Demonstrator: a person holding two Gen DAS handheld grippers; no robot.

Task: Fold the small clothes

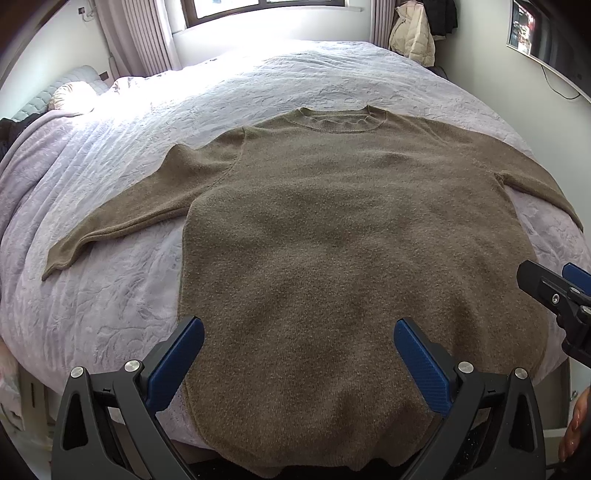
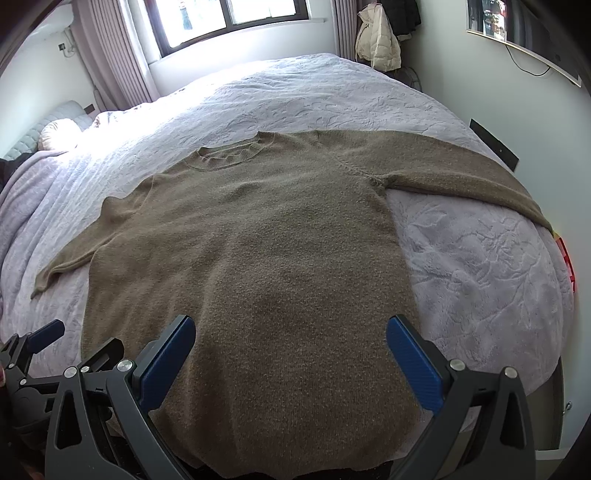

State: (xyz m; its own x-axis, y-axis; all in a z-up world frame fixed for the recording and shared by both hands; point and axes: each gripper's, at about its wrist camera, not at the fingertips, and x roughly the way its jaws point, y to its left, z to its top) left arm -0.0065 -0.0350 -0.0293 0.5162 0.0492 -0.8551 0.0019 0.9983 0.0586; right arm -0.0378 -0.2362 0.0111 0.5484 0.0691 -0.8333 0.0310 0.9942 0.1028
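Brown knit sweater (image 1: 332,229) lies flat, sleeves spread, seemingly unfolded.

- I am in a home bedroom: a wide bed (image 2: 480,266) under a pale lilac embossed cover fills my view.
- Beyond the bed's far edge, a window (image 2: 229,18) sits between pinkish curtains (image 2: 110,55).
- At the bed's left end lie a pillow (image 2: 59,134) and padded headboard (image 2: 22,142).
- Right of the window, past the bed's far corner, a cream puffer jacket (image 2: 378,40) hangs.
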